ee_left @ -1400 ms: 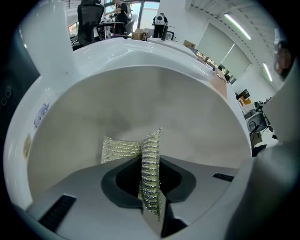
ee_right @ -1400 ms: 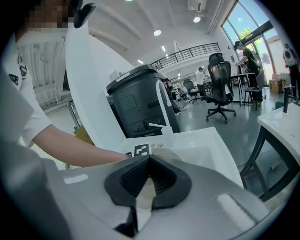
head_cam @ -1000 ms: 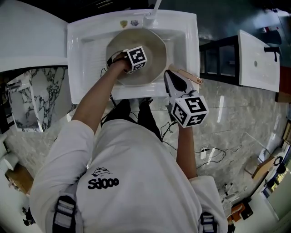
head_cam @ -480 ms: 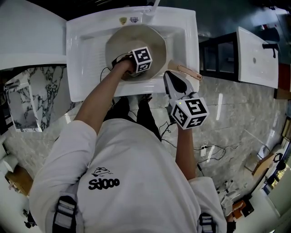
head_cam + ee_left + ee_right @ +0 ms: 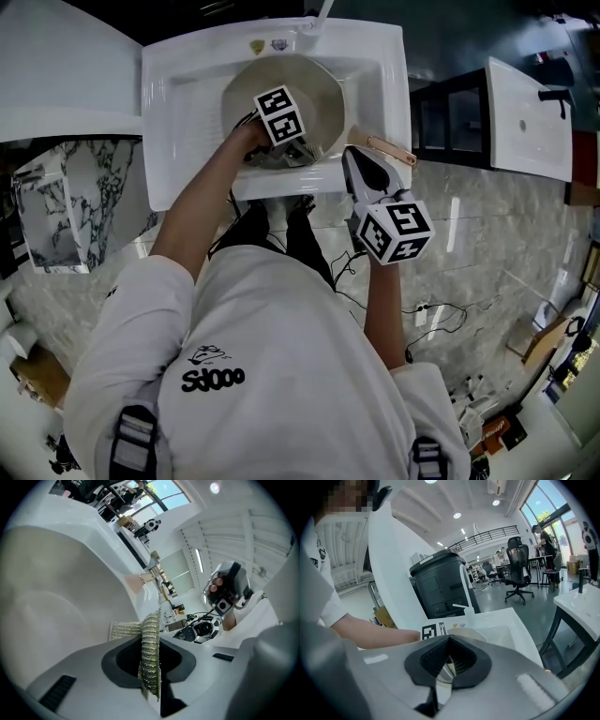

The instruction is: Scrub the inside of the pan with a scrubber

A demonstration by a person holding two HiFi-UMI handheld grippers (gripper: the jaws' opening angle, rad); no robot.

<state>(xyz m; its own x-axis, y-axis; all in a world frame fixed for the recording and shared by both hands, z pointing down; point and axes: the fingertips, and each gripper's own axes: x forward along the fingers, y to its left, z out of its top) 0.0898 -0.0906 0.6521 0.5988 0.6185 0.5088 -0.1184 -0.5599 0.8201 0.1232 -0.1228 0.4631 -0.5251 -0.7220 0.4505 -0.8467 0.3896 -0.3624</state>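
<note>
A beige pan (image 5: 319, 94) lies in the white sink (image 5: 183, 103). My left gripper (image 5: 292, 150) is down inside it near the front wall, shut on a metal mesh scrubber (image 5: 150, 644) that sticks out past the jaws against the pan's inner surface (image 5: 56, 588). The pan's copper-coloured handle (image 5: 386, 150) points right over the sink's edge. My right gripper (image 5: 348, 153) sits at the root of that handle; in the right gripper view (image 5: 449, 660) its jaws are closed on a thin shiny strip of it.
A faucet (image 5: 321, 13) stands at the back of the sink, with a soap dispenser (image 5: 466, 603) beside it. A second white basin (image 5: 530, 122) stands to the right past a dark frame (image 5: 450, 117). A black bin (image 5: 440, 588) is behind the sink.
My left gripper slid right across the pan's near side, then back up and left, turning as it went. The right gripper and the pan stayed put.
</note>
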